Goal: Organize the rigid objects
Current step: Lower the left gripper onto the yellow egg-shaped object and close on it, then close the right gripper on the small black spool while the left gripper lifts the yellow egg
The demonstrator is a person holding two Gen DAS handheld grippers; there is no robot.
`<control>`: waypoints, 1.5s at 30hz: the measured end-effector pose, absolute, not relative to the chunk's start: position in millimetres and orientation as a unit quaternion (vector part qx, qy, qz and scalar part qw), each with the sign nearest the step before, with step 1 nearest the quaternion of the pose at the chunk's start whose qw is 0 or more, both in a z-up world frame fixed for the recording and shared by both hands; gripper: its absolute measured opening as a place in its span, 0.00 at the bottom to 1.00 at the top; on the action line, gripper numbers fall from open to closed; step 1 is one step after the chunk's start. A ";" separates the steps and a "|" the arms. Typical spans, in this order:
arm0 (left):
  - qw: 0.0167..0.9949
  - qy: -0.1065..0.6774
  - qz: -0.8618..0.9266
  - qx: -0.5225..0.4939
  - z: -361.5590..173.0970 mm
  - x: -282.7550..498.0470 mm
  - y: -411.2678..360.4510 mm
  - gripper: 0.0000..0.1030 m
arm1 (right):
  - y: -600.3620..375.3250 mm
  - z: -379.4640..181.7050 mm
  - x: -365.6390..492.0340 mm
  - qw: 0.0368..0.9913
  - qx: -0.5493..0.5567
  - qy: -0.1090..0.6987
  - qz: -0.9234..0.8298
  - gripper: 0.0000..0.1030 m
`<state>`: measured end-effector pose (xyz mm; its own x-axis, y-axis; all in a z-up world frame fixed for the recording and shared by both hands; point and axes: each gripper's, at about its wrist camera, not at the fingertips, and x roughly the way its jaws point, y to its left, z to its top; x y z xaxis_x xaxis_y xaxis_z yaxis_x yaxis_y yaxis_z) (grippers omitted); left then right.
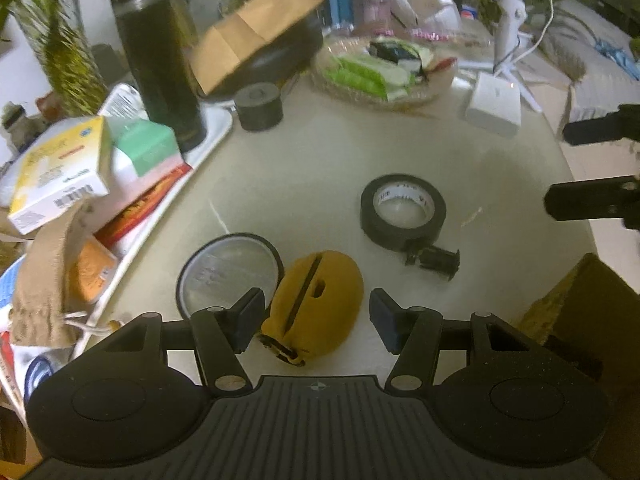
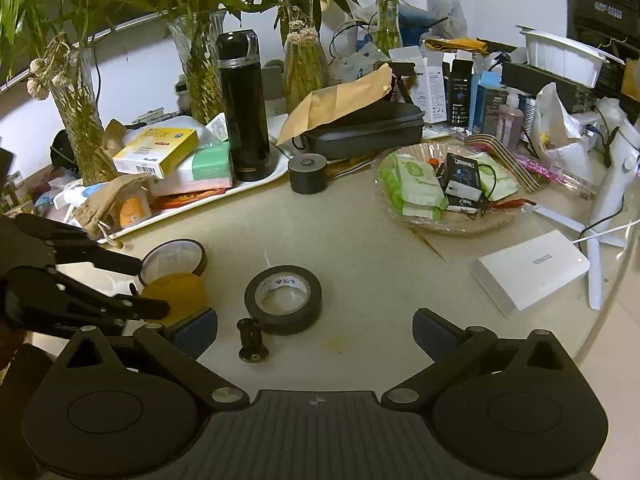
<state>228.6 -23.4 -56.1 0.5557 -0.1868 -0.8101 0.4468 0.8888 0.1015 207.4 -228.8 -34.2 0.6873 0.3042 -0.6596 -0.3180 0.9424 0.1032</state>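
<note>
A yellow rounded case (image 1: 316,300) (image 2: 176,292) with a dark slot lies on the beige table. My left gripper (image 1: 318,320) (image 2: 136,284) is open and straddles it, one pad on each side with small gaps. Touching the case's far left side is a round clear-lidded tin (image 1: 228,268) (image 2: 172,260). A black tape roll (image 1: 402,210) (image 2: 283,294) lies flat further right, a small black spool (image 1: 434,262) (image 2: 250,340) beside it. My right gripper (image 2: 314,330) (image 1: 558,166) is open wide just short of the roll and holds nothing.
A white tray (image 2: 256,188) at the back left carries boxes and a black flask (image 2: 244,108). Behind stand a black cylinder (image 2: 308,174), a black case (image 2: 360,128), a glass dish of packets (image 2: 496,222) and a white box (image 2: 532,272). The table edge curves at right.
</note>
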 end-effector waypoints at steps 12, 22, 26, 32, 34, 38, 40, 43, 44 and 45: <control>0.841 0.477 -0.181 0.182 -71.7 251.8 -39.2 0.56 | -232.1 -35.8 206.2 0.916 -0.010 0.364 0.169 1.00; 0.833 0.484 -0.169 0.210 -77.7 255.8 -45.3 0.54 | -239.1 -39.1 207.5 0.915 -0.006 0.372 0.154 1.00; 0.837 0.482 -0.172 0.196 -75.2 255.1 -42.4 0.54 | -238.9 -39.6 207.5 0.915 -0.009 0.373 0.150 1.00; 0.850 0.464 -0.166 0.186 -65.7 247.8 -41.1 0.54 | -240.6 -39.1 208.3 0.917 -0.010 0.372 0.144 1.00; 0.857 0.454 -0.164 0.183 -60.7 243.9 -41.7 0.54 | -240.9 -39.6 208.9 0.917 -0.008 0.373 0.143 1.00; 0.871 0.436 -0.156 0.163 -48.4 236.4 -40.3 0.54 | -240.3 -40.3 209.1 0.917 -0.008 0.374 0.142 1.00; 0.877 0.427 -0.153 0.156 -42.6 230.5 -39.1 0.54 | -240.2 -40.1 209.3 0.916 -0.007 0.374 0.143 1.00; 0.887 0.415 -0.144 0.141 -35.0 222.4 -33.6 0.54 | -238.0 -40.0 210.6 0.916 -0.004 0.375 0.145 1.00; 0.890 0.412 -0.141 0.137 -33.2 219.9 -30.9 0.54 | -237.4 -40.1 211.4 0.915 -0.001 0.376 0.146 1.00; 0.893 0.409 -0.137 0.131 -31.3 217.4 -27.9 0.53 | -236.5 -40.1 211.9 0.914 0.001 0.378 0.147 1.00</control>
<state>217.4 -27.9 -31.2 0.6282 -0.1364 -0.7660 0.3514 0.9281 0.1229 211.9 -236.5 -40.1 0.6715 0.2702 -0.6900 -0.2690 0.9565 0.1128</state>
